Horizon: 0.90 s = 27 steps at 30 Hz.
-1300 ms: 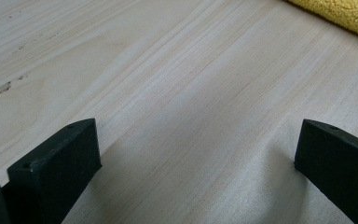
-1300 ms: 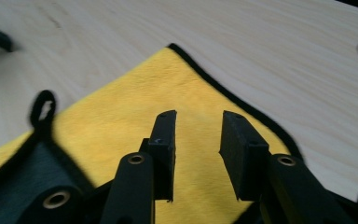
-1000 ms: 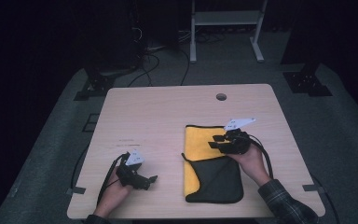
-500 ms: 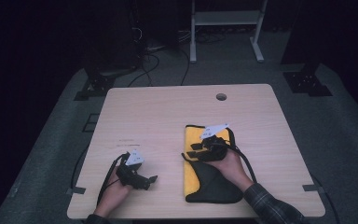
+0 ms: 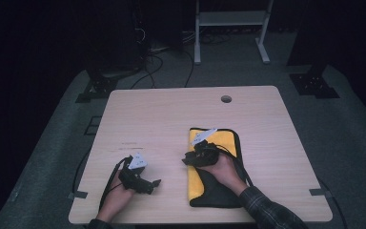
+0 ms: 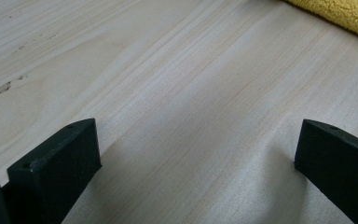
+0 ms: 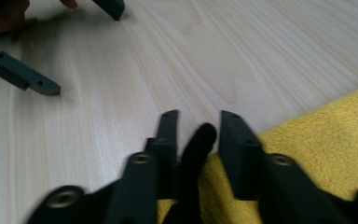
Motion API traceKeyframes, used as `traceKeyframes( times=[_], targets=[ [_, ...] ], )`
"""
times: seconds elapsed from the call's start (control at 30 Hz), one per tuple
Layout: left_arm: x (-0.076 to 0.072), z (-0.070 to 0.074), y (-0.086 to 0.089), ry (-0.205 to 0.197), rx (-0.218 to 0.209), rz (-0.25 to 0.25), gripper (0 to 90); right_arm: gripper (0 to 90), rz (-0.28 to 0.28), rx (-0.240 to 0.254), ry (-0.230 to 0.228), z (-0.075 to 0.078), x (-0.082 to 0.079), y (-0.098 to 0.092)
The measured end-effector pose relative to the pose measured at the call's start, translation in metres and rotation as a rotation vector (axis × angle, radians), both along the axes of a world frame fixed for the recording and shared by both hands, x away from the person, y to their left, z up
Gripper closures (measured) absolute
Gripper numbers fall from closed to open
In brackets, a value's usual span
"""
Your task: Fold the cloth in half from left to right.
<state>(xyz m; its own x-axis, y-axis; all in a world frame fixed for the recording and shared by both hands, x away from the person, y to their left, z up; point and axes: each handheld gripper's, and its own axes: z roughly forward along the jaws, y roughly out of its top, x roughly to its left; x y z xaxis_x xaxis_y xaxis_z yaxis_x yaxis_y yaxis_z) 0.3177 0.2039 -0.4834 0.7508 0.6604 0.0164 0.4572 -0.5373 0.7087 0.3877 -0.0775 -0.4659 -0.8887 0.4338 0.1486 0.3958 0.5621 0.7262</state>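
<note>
Each hand holds a black gripper. The left gripper [image 5: 140, 179] carries a small pale plate with dark marks on its top, and a thin black cable runs from it toward the near edge. The right gripper [image 5: 198, 156] has the same pale plate and a black cable along the forearm. The right sleeve [image 5: 271, 212] is dark plaid. In the right gripper view, the jaws are matte black bars with small round holes, and brass-coloured screws sit on the linkage behind them

A pale, matt wood grain is shown by the table [image 6: 177, 93]; the yellow cloth [image 7: 326, 135] is fuzzy, black-edged.
</note>
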Motion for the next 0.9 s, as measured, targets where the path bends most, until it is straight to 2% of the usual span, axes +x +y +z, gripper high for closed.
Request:
traceKeyframes(
  times=[0.1,0.43,0.63,0.9],
  targets=[
    [0.000,0.000,0.000,0.000,0.000,0.000,0.0,81.9,0.012,0.000,0.001,0.000,-0.001,0.000],
    [0.000,0.000,0.000,0.002,-0.001,0.000,0.0,83.8,0.012,0.042,-0.013,0.014,-0.010,-0.012],
    [0.000,0.000,0.000,0.001,-0.005,0.003,0.0,83.9,0.008,0.060,-0.033,0.028,-0.026,-0.035],
    [0.000,0.000,0.000,0.002,-0.002,0.001,0.0,83.9,-0.017,0.069,-0.050,0.037,-0.050,-0.074]
  ],
)
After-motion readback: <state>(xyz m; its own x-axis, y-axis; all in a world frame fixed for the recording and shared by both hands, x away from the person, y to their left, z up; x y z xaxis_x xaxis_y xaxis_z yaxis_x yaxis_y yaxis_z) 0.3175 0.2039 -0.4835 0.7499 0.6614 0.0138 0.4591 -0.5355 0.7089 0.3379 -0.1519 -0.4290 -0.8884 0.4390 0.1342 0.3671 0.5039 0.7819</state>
